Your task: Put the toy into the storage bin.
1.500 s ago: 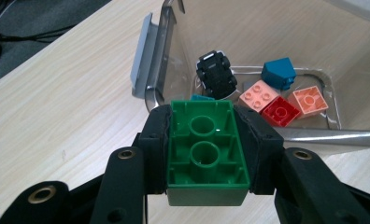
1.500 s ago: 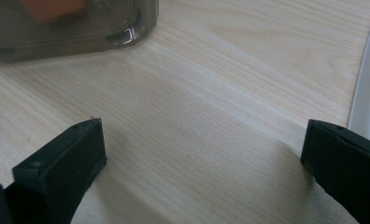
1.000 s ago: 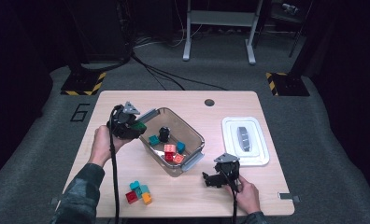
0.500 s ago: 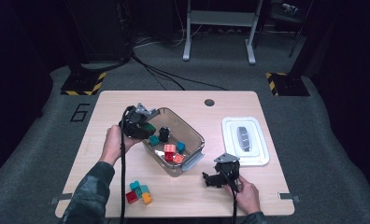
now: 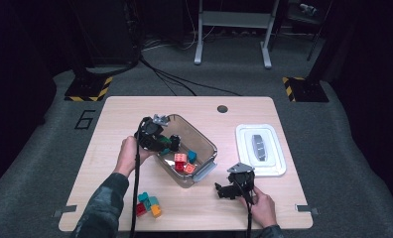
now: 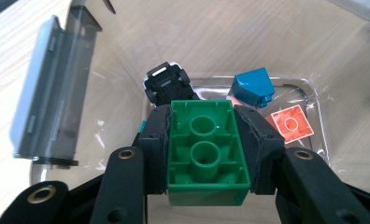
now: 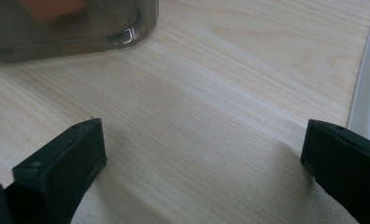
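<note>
Left claw (image 6: pixel 204 154) clamping green brick (image 6: pixel 205 149), hollow underside showing

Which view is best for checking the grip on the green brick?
Left gripper view: the green brick sits close up, underside facing the camera, clamped between the left gripper jaws above the clear bin. In the high view the brick is too small to make out.

A light wooden table (image 5: pixel 135 119) with a round dark grommet hole (image 5: pixel 222 108) carries a clear smoky plastic bin (image 5: pixel 205 141) near its middle. To the right lies a white rectangular lid (image 5: pixel 276 148) — and near the front-left edge, a small cluster of coloured toy blocks (image 5: pixel 149 204).
</note>
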The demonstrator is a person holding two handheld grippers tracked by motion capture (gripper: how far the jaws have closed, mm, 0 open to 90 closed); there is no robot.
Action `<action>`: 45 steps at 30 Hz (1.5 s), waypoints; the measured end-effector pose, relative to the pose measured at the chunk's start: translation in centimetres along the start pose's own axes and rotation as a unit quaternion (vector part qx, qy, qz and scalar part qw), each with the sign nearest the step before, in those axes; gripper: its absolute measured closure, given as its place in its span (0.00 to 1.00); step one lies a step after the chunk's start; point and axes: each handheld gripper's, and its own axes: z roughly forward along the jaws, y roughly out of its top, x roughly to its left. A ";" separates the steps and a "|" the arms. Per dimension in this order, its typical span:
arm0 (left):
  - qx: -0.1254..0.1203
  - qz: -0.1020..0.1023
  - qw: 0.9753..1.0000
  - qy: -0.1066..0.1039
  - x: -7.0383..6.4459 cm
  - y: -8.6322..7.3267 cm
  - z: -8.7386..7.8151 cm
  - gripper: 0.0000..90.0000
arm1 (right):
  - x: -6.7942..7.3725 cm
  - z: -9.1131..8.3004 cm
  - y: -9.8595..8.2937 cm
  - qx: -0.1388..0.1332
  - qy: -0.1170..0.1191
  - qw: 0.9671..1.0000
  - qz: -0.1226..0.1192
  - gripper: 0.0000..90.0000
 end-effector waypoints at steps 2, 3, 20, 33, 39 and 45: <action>0.003 0.000 1.000 -0.001 0.0 -0.1 0.3 0.65 | 0.0 0.0 0.0 0.000 0.000 1.000 0.000 0.00; 0.010 0.000 1.000 -0.005 0.1 -0.2 0.3 0.65 | 0.0 0.0 0.0 0.000 0.000 1.000 0.000 0.00; 0.008 -0.007 1.000 -0.009 0.3 -0.9 -0.6 0.45 | 0.0 0.0 0.0 0.000 0.000 1.000 0.000 0.00; -0.039 -0.013 0.999 0.017 0.2 -4.2 -5.3 0.17 | 0.0 0.0 0.0 0.000 0.000 1.000 0.000 0.00; -0.044 -0.006 0.999 0.021 -0.2 -6.6 -6.5 0.13 | 0.0 0.0 0.0 0.000 0.000 1.000 0.000 0.00; -0.052 -0.025 0.998 0.021 -0.6 -9.4 -6.6 0.09 | 0.0 0.0 0.0 0.000 0.000 1.000 0.000 0.00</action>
